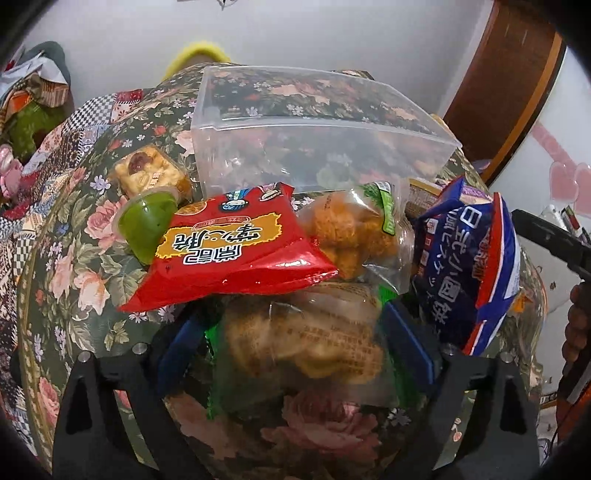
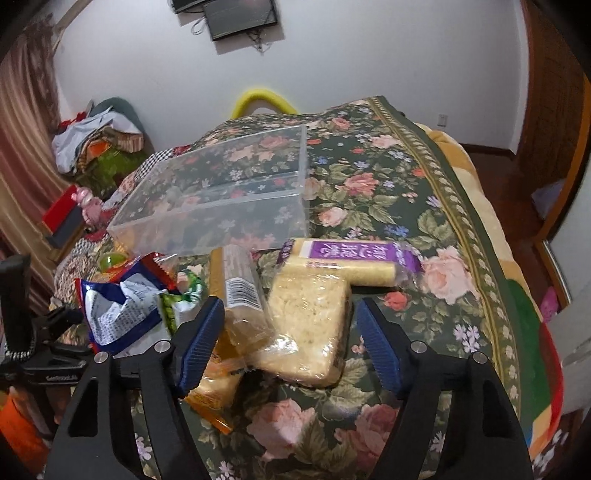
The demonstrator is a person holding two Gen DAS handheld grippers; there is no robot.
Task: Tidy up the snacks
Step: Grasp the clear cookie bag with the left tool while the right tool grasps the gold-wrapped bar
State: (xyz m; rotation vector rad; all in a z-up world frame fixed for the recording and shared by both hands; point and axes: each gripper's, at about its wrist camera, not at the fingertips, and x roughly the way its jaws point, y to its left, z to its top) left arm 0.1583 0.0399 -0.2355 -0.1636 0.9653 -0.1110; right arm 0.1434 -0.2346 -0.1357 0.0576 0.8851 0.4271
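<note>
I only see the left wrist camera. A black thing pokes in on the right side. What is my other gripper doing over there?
Observer: The right gripper sits open around a pale rice-crisp block in clear wrap; its pads do not press on it.
Child: Are there more snacks near it?
Observer: Yes, a pack with a purple label lies just behind that block.
Child: What is on the wall?
Observer: Two dark screens hang high up on it.
</note>
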